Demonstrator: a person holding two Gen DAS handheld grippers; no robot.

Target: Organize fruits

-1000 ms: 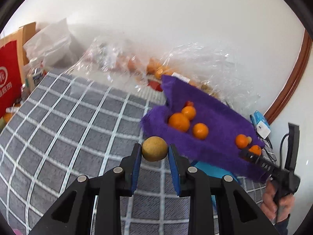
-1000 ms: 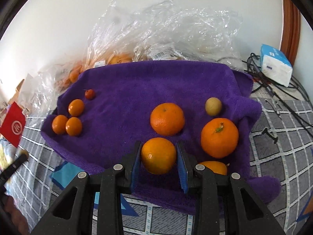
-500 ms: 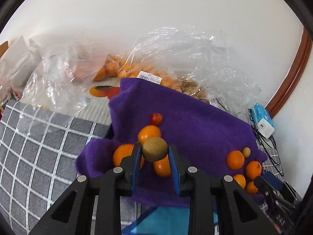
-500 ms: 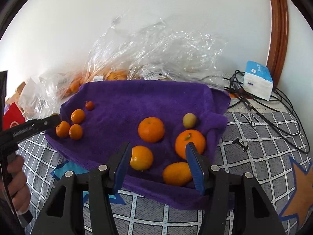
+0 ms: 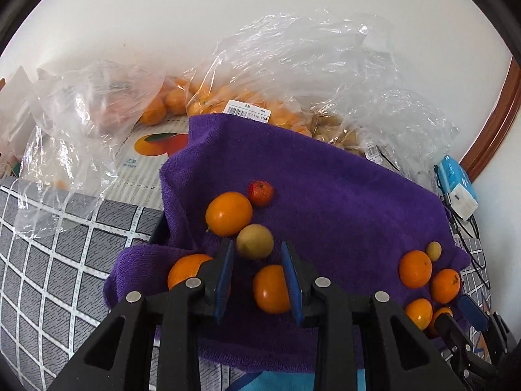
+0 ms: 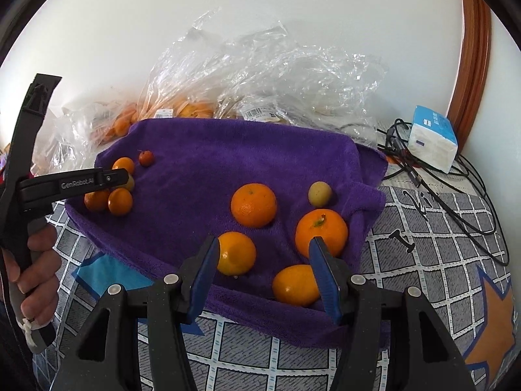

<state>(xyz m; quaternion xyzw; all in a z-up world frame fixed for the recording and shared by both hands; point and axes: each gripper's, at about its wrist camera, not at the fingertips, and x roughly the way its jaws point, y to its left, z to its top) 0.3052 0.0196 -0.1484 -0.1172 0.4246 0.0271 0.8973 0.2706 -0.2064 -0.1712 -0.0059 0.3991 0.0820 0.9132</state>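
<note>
A purple towel (image 5: 342, 195) (image 6: 228, 156) holds two fruit groups. At its left end lie small oranges (image 5: 228, 213), a red fruit (image 5: 260, 193) and a yellow-green fruit (image 5: 254, 241). My left gripper (image 5: 257, 254) is open just above the towel, the yellow-green fruit lying free between its fingertips. It also shows in the right wrist view (image 6: 107, 179). At the right end lie larger oranges (image 6: 253, 205) (image 6: 320, 232) and another yellow-green fruit (image 6: 319, 193). My right gripper (image 6: 263, 260) is open and empty over the near oranges (image 6: 235, 253) (image 6: 294, 285).
Clear plastic bags of oranges (image 5: 228, 97) (image 6: 247, 84) lie behind the towel against the white wall. A blue-white tissue pack (image 6: 433, 137) and black cables (image 6: 456, 189) sit at the right. A grey checked cloth (image 5: 49, 244) covers the surface.
My left gripper carried the yellow-green fruit over to the towel's left fruit group and opened, releasing it. My right gripper let go of its orange earlier and has drawn back, open.
</note>
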